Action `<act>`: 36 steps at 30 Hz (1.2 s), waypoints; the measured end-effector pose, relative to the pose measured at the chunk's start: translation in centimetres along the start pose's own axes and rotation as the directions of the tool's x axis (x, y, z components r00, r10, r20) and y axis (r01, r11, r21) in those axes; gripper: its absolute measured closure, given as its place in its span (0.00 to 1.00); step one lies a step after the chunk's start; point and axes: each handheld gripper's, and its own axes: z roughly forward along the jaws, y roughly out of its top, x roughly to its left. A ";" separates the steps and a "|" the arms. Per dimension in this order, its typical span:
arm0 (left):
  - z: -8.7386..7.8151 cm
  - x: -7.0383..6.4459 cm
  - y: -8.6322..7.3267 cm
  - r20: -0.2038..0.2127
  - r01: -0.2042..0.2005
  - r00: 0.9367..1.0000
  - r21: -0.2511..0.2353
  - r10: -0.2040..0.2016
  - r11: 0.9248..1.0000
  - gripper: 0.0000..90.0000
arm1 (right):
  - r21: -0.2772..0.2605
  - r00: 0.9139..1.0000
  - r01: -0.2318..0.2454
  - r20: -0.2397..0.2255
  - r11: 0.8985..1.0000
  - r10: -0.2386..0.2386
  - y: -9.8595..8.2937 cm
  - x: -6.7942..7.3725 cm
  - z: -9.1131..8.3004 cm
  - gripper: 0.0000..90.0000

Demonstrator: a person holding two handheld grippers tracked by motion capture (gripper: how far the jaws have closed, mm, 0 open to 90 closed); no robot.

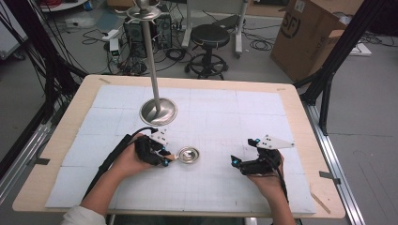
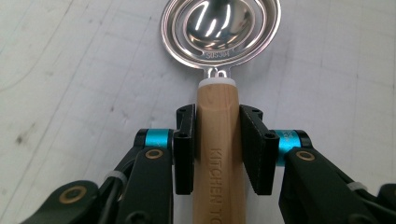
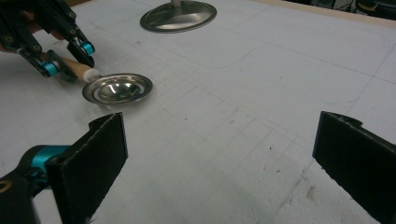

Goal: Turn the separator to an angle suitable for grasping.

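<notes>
On the left of the white mat (image 1: pixel 263 108), my left gripper (image 1: pixel 165 157) was clamped on the wooden handle (image 2: pixel 218 154) of a small steel ladle (image 1: pixel 188 154), both pads pressed flat against the handle's sides just behind the white collar where wood meets metal. The ladle sat low over the middle of the mat, bowl up and pointing toward my right hand; I could not tell whether its underside touched the surface. I judged it light and stiff, the polished bowl (image 2: pixel 219 23) slick and the thin wire neck the weakest part, so the handle was the sensible place to hold: the wood gives the pads friction, and a grip close to the bowl keeps the head from drooping or twisting. Behind it, well apart, stood the tall metal stand (image 1: pixel 158 110) on its round base. Farther right, my right gripper (image 1: pixel 244 165) hovered near the mat with its jaws spread wide and nothing between them; in the right gripper view the ladle lay ahead and off to one side.
</notes>
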 end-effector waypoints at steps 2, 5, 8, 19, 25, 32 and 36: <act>0.5 0.0 0.7 -0.001 -0.006 1.000 0.005 0.006 1.000 0.76 | 0.000 1.000 -0.003 0.000 1.000 0.003 0.0 0.0 -0.1 0.02; 1.3 -0.2 2.0 0.005 -0.017 1.000 0.001 0.017 1.000 0.76 | -0.003 1.000 -0.001 0.000 1.000 0.001 0.0 0.0 -0.1 0.02; 2.3 -0.5 3.3 0.013 -0.029 0.999 -0.005 0.029 1.000 0.76 | -0.004 1.000 -0.003 0.000 1.000 0.003 0.0 0.0 -0.2 0.02; 5.2 -0.9 6.9 0.040 -0.051 0.998 -0.010 0.051 0.999 0.76 | -0.006 1.000 -0.008 0.002 1.000 0.008 -0.2 -0.1 -0.5 0.02; 6.3 -0.8 8.4 0.048 -0.050 0.998 -0.011 0.050 0.999 0.76 | -0.001 1.000 -0.011 0.004 1.000 0.011 -0.3 -0.1 -0.7 0.02; 7.5 -1.2 9.9 0.055 -0.068 0.996 -0.007 0.069 0.998 0.76 | -0.004 1.000 -0.014 0.009 1.000 0.014 -0.4 -0.2 -0.7 0.02; 7.8 -1.1 9.7 0.071 -0.061 0.996 0.008 0.060 0.998 0.74 | -0.005 1.000 -0.015 0.009 1.000 0.015 -0.4 -0.3 -0.8 0.02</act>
